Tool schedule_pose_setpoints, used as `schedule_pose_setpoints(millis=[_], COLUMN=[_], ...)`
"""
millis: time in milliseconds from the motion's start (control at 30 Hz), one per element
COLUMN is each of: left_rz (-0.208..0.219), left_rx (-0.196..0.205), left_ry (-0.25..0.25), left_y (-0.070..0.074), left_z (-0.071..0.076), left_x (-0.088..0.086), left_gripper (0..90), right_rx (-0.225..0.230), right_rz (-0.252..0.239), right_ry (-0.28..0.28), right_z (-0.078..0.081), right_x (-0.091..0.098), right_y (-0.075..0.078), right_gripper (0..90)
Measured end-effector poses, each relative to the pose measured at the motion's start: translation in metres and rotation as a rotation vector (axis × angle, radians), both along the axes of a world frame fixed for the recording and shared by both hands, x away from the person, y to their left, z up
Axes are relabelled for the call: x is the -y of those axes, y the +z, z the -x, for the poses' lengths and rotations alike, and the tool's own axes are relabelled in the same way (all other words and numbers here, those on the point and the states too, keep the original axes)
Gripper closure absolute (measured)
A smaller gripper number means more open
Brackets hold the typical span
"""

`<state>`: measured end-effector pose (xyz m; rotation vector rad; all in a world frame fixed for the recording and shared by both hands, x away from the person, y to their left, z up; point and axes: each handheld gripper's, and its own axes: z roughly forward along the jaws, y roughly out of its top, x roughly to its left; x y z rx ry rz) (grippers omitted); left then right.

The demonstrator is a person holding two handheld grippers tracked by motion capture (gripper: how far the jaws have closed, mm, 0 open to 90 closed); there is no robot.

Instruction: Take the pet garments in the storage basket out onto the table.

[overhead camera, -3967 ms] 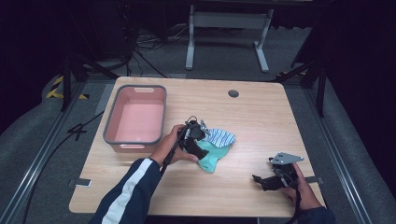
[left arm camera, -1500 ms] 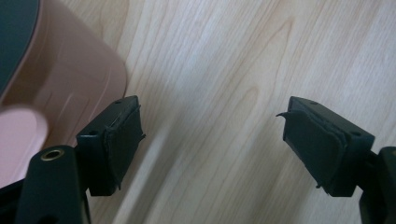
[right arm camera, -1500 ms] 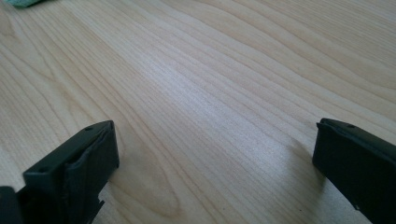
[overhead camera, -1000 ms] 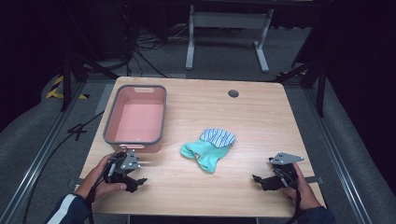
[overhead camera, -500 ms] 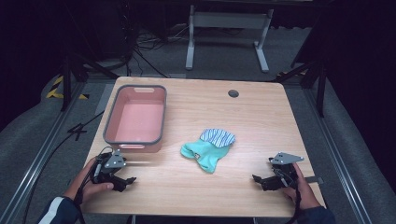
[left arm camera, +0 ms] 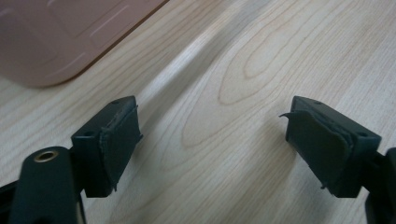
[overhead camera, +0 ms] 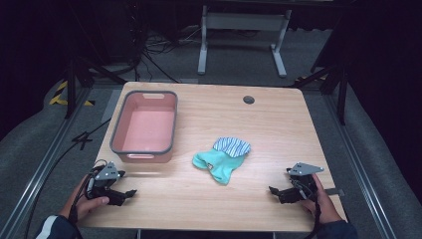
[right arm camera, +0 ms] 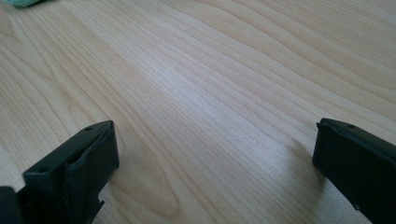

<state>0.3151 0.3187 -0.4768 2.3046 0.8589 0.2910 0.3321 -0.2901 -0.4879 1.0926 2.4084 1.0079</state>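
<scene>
A teal sock with a blue-and-white striped cuff (overhead camera: 224, 159) lies bunched in the middle of the wooden table (overhead camera: 259, 124). A pink tub with a grey rim (overhead camera: 145, 127) stands empty at the left. My left gripper (overhead camera: 130, 192) rests low at the table's front left corner, jaws open with bare wood between them (left arm camera: 212, 140); the tub's corner (left arm camera: 56, 37) shows beyond it. My right gripper (overhead camera: 272, 190) sits at the front right, open over bare wood (right arm camera: 215, 154), and a scrap of the teal sock (right arm camera: 18, 2) peeks in at the top left.
A small dark round grommet (overhead camera: 248, 99) sits near the table's far edge. Beyond the table stand a grey metal frame (overhead camera: 239, 30) and cables on the floor. Metal rails run along both sides of the table.
My left gripper has drawn back from the sock to the front left corner, sliding a little farther left and lower over the last second. The sock lies released on the table. The right gripper stayed put.
</scene>
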Motion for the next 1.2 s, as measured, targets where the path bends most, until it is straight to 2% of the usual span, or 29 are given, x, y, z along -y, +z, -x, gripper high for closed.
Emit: schedule_pose_setpoints(millis=[67, 167, 400, 1200], left_rz=[0.007, 0.044, 0.042, 0.041], left_rx=[0.015, 0.037, 0.042, 0.041], left_ry=[0.0, 0.004, 0.023, 0.027], left_y=[-0.0012, -0.0054, -0.0057, -0.0058], left_z=[0.0014, 0.0048, 0.0058, 0.0058], left_x=[-0.0029, -0.0051, -0.0046, -0.0043], left_gripper=[16.9, 16.3, 15.3, 14.4], right_rx=[0.0, 0.0, 0.0, -0.001], right_rz=[0.0, 0.0, 0.001, 0.001], right_ry=[0.0, 0.0, 0.0, -0.003], right_z=[0.0, 0.0, 0.0, 0.0006], right_x=[0.0, 0.0, 0.0, 0.0001], right_y=[0.0, 0.0, 0.0, 0.0001], right_gripper=[0.5, 0.6, 0.5, 0.6])
